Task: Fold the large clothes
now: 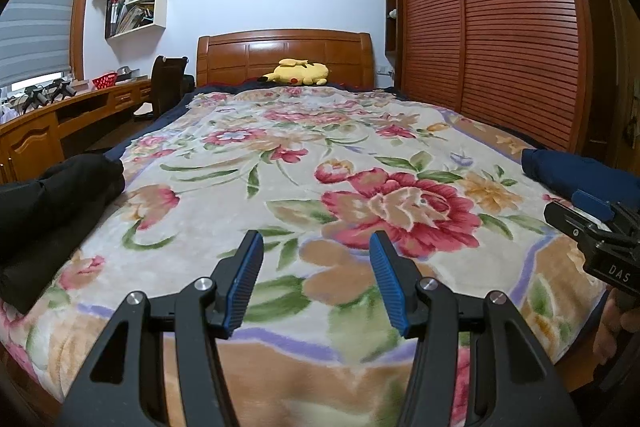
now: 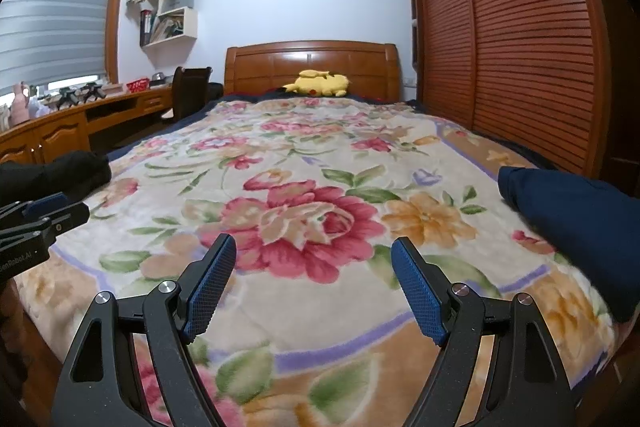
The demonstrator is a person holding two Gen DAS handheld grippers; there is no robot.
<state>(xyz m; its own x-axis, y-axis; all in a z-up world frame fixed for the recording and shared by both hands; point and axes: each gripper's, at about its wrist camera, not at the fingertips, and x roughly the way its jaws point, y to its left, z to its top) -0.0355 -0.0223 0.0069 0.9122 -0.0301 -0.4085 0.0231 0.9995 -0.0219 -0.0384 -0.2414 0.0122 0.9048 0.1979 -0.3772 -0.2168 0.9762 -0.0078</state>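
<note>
Black clothes (image 1: 52,211) and navy clothes (image 2: 580,227) both get cut off at the edges. Left gripper (image 1: 316,247) and right gripper (image 2: 314,251) gape apart, empty, above the blanket (image 1: 320,147).

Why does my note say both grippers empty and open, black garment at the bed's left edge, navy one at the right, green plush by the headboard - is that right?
One error: the plush is yellow, as the right wrist view shows. Left gripper and right gripper are open and empty; black garment left, navy garment right.

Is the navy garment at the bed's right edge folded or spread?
Bundled, not spread: the navy garment sits as a thick rounded lump. Whether it is neatly folded, cannot tell.
</note>
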